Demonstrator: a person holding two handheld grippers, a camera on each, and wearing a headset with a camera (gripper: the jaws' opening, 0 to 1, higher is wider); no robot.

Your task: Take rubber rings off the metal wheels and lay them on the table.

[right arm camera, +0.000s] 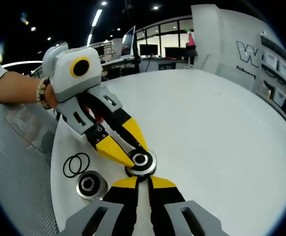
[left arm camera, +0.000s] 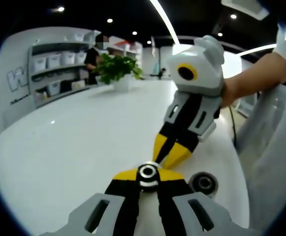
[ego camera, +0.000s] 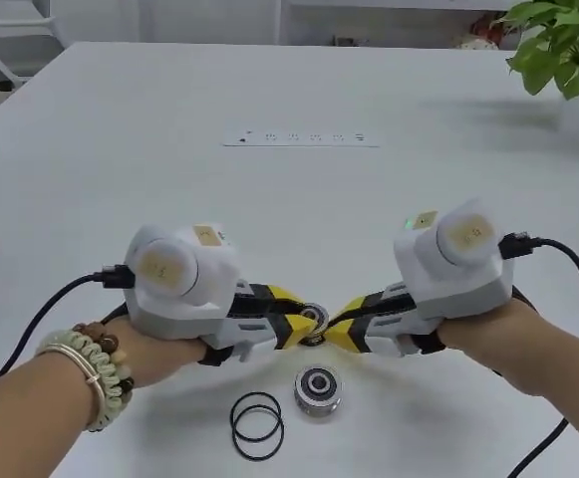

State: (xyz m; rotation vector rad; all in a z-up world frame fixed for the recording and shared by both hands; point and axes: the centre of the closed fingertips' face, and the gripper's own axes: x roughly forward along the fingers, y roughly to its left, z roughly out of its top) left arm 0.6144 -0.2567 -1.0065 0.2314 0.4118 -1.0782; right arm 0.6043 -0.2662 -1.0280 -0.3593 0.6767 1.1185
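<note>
**Both tongs meet on one wheel; two rings already down**

Head view: the left gripper (ego camera: 297,326) and the right gripper (ego camera: 337,329) meet tip to tip above the white table (ego camera: 169,179), with the held wheel (ego camera: 315,317) between them. Nearer the person, a second wheel (ego camera: 318,389) lies flat on the table. Two rubber rings (ego camera: 257,419) lie overlapping just beside it.

Left gripper view: own jaws are clamped on the held wheel (left arm camera: 147,173), one on each side. The right gripper's tips reach its far rim. The second wheel (left arm camera: 203,183) sits on the table nearby.

Right gripper view: own jaws are drawn close together with their tips at the wheel's rim. Cannot tell whether they pinch anything.
</note>
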